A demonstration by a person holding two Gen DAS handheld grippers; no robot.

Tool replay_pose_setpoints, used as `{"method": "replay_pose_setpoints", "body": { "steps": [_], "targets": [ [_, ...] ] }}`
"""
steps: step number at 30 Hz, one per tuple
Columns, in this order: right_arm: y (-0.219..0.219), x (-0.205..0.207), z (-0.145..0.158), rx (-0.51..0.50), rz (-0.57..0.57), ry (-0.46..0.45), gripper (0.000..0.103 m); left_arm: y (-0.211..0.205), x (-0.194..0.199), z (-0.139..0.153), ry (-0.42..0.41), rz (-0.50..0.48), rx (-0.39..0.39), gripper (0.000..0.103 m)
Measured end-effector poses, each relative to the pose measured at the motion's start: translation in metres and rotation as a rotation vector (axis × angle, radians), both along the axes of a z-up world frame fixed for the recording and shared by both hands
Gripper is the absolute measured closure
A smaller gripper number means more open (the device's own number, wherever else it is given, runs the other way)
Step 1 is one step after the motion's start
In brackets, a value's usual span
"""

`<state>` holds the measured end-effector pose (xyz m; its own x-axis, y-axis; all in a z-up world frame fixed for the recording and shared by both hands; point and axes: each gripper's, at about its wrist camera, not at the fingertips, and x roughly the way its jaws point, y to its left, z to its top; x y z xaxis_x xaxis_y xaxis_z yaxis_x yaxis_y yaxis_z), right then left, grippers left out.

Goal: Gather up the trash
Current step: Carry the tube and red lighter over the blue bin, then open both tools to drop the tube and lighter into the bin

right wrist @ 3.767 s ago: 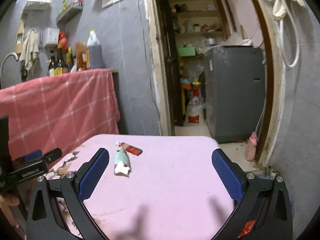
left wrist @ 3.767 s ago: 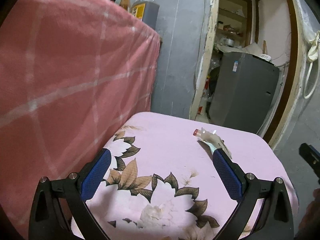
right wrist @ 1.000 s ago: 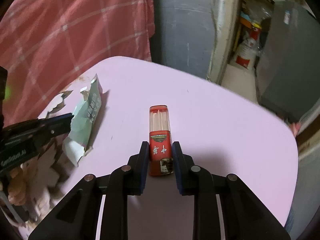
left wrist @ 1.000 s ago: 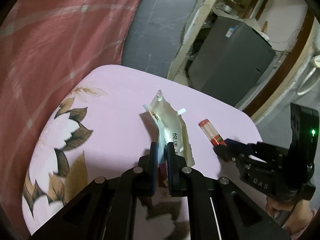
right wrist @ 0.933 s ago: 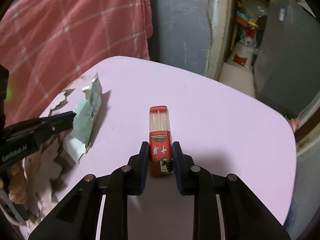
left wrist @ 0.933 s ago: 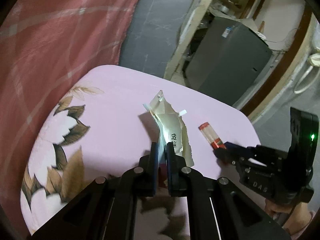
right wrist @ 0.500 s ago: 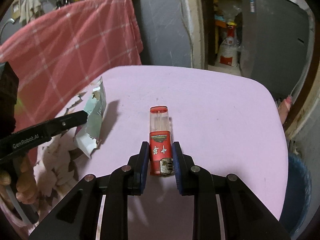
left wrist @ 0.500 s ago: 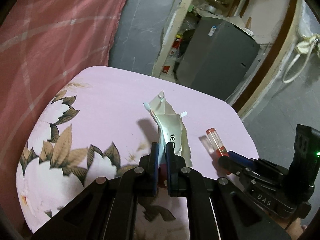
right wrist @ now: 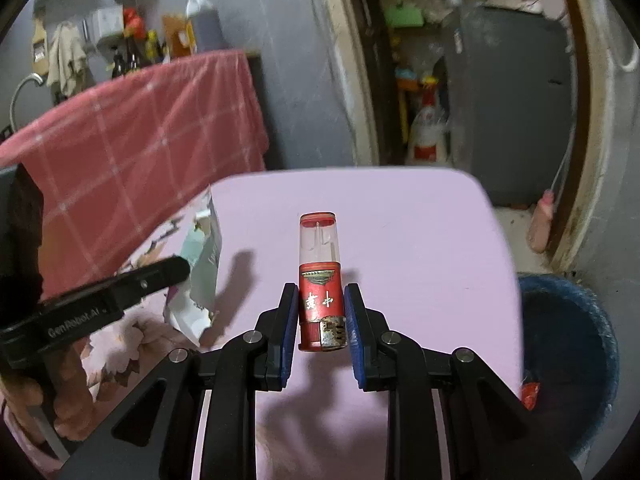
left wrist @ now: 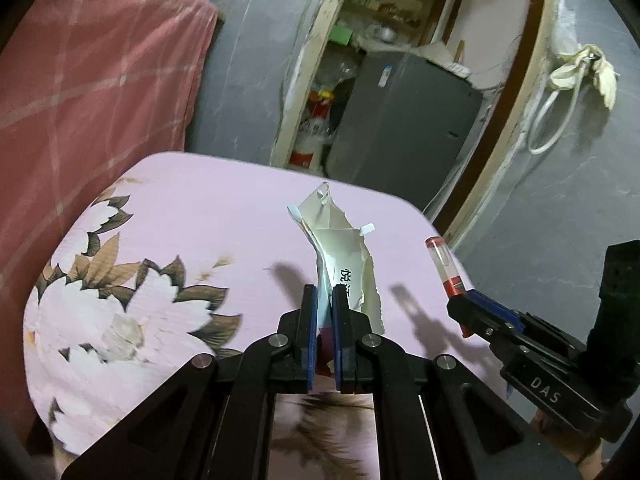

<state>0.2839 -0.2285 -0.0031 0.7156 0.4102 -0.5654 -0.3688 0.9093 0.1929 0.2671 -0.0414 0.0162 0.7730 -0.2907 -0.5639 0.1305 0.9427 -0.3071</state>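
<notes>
My left gripper (left wrist: 325,294) is shut on a torn pale wrapper (left wrist: 340,248) with printed characters, which it holds up over the pink flowered tablecloth (left wrist: 168,220). In the right wrist view the same wrapper (right wrist: 200,268) hangs from the left gripper (right wrist: 176,270) at the left. My right gripper (right wrist: 321,294) is shut on a red lighter (right wrist: 320,280) with a clear top, lifted above the cloth. From the left wrist view the lighter (left wrist: 442,264) sticks out of the right gripper (left wrist: 460,304) at the right.
A blue bin (right wrist: 568,360) stands on the floor right of the table, with a red scrap at its edge. A red checked cloth (right wrist: 140,136) covers a counter at the left. Beyond an open doorway stands a grey appliance (left wrist: 404,120).
Both grippers have lifted and drawn back from the table with the wrapper and the lighter still held. The views have tipped up, so the doorway and the blue bin have come into sight.
</notes>
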Motion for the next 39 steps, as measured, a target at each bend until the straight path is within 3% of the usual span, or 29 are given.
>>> {"method": "replay_pose_setpoints", "body": {
  "steps": [7, 16, 24, 34, 39],
  "targets": [
    [-0.028, -0.032, 0.013, 0.015, -0.083, -0.129, 0.082, -0.040, -0.016, -0.003, -0.097, -0.019, -0.016, 0.098],
    [-0.099, -0.052, 0.020, 0.045, -0.212, -0.196, 0.082, -0.102, -0.018, 0.001, -0.125, -0.099, -0.064, 0.098],
    [-0.164, -0.057, 0.011, 0.039, -0.320, -0.197, 0.082, -0.167, -0.009, 0.001, -0.112, -0.168, -0.094, 0.098],
    [-0.220, -0.057, -0.026, 0.057, -0.407, -0.131, 0.082, -0.219, 0.005, -0.028, -0.044, -0.208, -0.051, 0.098],
    [-0.224, -0.052, -0.040, 0.067, -0.412, -0.099, 0.082, -0.226, 0.010, -0.038, -0.034, -0.209, -0.004, 0.098]
  ]
}}
